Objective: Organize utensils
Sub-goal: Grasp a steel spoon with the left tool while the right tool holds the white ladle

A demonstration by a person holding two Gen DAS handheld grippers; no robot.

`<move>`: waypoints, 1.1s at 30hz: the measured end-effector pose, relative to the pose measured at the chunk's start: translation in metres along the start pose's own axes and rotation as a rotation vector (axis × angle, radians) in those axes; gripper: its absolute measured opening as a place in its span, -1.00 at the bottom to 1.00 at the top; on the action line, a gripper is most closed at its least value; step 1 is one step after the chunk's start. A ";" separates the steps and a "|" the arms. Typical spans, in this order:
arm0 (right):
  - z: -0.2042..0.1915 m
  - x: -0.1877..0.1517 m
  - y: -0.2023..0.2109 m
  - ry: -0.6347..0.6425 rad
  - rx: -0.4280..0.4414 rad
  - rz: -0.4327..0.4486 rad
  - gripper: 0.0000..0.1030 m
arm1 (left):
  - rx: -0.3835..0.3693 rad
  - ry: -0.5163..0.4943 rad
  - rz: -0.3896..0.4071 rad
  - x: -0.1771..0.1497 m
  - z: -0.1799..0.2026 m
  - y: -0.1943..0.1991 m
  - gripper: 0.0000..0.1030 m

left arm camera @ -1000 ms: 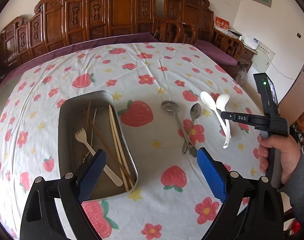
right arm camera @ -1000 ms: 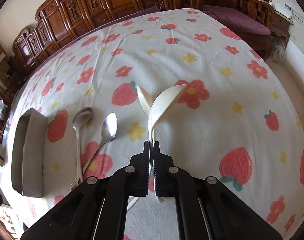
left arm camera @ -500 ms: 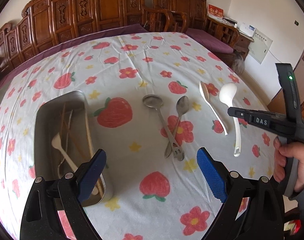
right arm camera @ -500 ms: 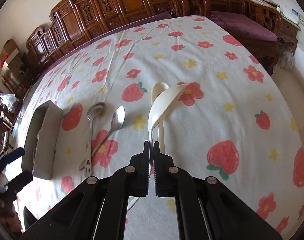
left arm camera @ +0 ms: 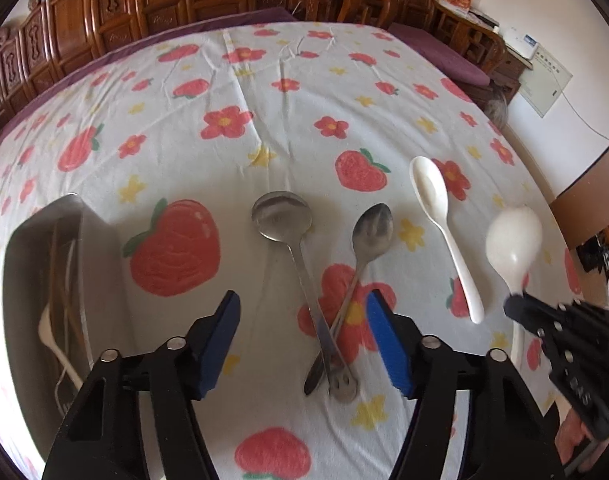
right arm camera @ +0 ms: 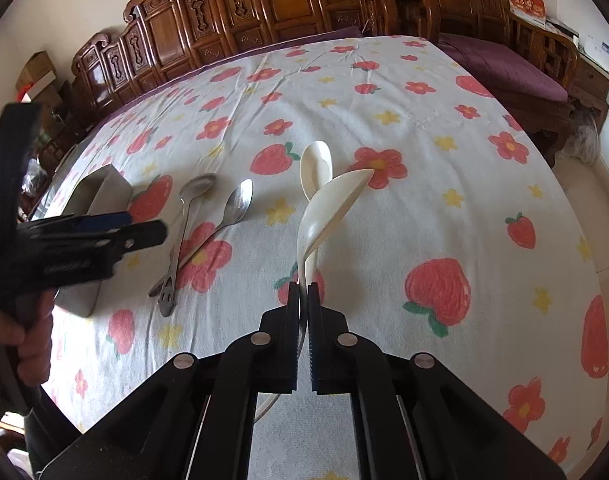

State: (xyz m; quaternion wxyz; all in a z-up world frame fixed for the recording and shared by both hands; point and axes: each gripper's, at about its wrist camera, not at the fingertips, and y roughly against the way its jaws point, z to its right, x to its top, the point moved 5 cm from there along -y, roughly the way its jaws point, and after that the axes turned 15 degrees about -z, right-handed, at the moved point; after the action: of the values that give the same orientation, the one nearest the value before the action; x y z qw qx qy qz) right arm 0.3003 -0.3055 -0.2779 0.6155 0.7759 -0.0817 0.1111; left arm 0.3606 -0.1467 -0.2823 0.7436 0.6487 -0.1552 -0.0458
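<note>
My right gripper [right arm camera: 303, 286] is shut on a white plastic spoon [right arm camera: 332, 204] and holds it above the table; it also shows in the left wrist view [left arm camera: 512, 240]. A second white spoon [left arm camera: 444, 224] lies on the cloth. Two metal spoons [left arm camera: 300, 264] lie crossed at their handles, between the fingers of my left gripper [left arm camera: 302, 320], which is open and empty above them. A metal tray [left arm camera: 36, 272] at the left holds chopsticks and a white fork [left arm camera: 54, 344].
The table has a white cloth with strawberries and flowers [left arm camera: 264, 112]. Carved wooden chairs [right arm camera: 264, 12] stand along the far side. The table edge drops off at the right [right arm camera: 576, 184]. The left gripper shows at the left of the right wrist view [right arm camera: 84, 236].
My left gripper has moved right and down, from over the tray to over the metal spoons. My right gripper has lifted the white spoon higher and drawn back.
</note>
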 end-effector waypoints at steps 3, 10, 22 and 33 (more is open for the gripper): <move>0.002 -0.002 -0.002 0.006 -0.007 -0.005 -0.91 | 0.009 0.021 -0.021 0.010 -0.002 -0.010 -0.06; 0.010 -0.007 -0.001 -0.015 0.015 0.000 -0.91 | 0.020 0.042 -0.065 0.026 -0.001 -0.028 -0.31; 0.002 -0.010 0.003 0.003 0.029 0.004 -0.91 | 0.059 0.076 -0.074 0.029 -0.004 -0.029 -0.89; -0.020 -0.012 0.023 0.028 0.024 0.035 -0.91 | 0.060 0.017 0.047 0.013 0.005 0.023 -0.98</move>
State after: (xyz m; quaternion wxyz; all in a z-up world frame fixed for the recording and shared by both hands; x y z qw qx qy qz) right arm 0.2818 -0.2913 -0.2553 0.6050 0.7802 -0.0856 0.1337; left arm 0.3684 -0.1513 -0.2571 0.7261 0.6672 -0.1653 -0.0183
